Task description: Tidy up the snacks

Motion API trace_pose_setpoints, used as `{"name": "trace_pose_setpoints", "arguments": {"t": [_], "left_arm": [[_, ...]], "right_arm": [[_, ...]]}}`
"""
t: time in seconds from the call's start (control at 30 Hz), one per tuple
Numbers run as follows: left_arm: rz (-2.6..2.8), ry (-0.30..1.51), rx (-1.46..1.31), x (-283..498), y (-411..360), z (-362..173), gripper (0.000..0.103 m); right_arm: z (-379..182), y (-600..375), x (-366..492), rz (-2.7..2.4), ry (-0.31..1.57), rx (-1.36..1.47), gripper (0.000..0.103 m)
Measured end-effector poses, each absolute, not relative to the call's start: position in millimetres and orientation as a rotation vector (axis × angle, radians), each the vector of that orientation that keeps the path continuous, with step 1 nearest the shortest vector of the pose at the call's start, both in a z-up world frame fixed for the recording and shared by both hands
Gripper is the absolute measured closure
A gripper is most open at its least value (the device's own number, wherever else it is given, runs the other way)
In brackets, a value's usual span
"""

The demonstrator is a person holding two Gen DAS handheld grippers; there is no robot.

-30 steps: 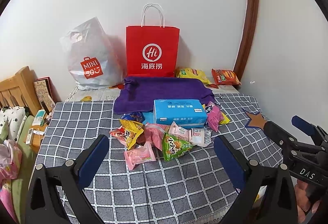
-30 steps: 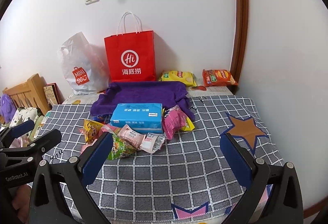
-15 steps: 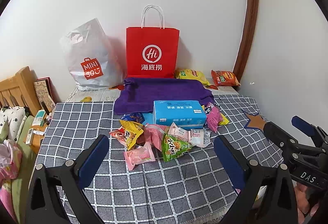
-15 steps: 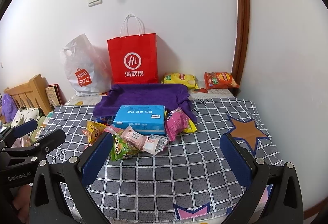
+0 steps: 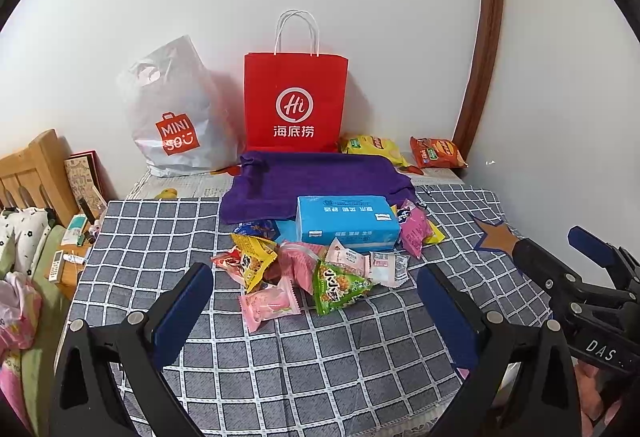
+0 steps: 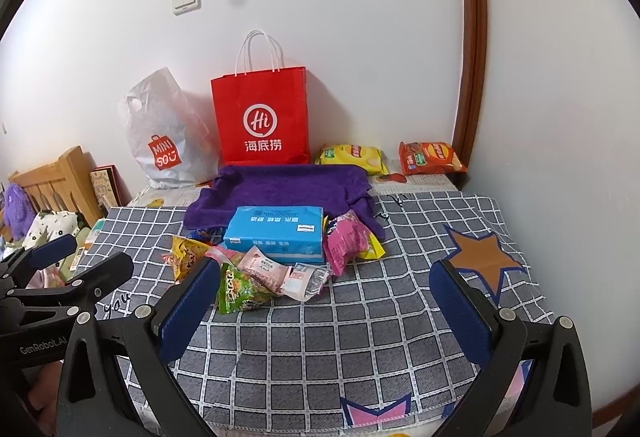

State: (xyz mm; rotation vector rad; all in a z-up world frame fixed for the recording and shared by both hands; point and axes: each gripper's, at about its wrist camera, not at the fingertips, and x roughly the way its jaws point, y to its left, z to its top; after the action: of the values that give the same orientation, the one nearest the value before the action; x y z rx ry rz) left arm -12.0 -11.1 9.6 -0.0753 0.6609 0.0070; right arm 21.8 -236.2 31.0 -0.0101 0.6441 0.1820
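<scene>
A pile of small snack packets lies mid-table: a green packet [image 5: 335,287] [image 6: 238,289], a pink packet [image 5: 267,301], a yellow packet [image 5: 253,260] [image 6: 186,255], a magenta packet [image 5: 414,231] [image 6: 346,241]. A blue tissue box [image 5: 347,223] [image 6: 276,233] stands behind them. My left gripper [image 5: 312,301] is open and empty, low in front of the pile; it also shows in the right wrist view [image 6: 80,261]. My right gripper [image 6: 324,297] is open and empty, to the right of the left one; it also shows in the left wrist view [image 5: 560,253].
A purple towel [image 5: 316,185] lies behind the box. A red paper bag [image 5: 295,103] and a white Miniso bag [image 5: 176,117] stand against the wall. Yellow [image 5: 372,147] and orange [image 5: 436,153] chip bags lie at the back right. The table has a checked cloth [image 5: 320,357]. A wooden bed frame [image 5: 32,173] is at left.
Both grippers have drifted slightly forward toward the pile; the scene sits a little lower in view. Nothing was grasped or moved.
</scene>
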Motion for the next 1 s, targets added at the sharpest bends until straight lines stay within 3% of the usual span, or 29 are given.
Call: {"name": "trace_pose_setpoints", "arguments": {"t": [1.0], "left_arm": [[0.035,0.673,-0.085,3,3,3,0.001]], "right_arm": [[24,-230,38,0.190,0.646,-0.030,0.000]]}}
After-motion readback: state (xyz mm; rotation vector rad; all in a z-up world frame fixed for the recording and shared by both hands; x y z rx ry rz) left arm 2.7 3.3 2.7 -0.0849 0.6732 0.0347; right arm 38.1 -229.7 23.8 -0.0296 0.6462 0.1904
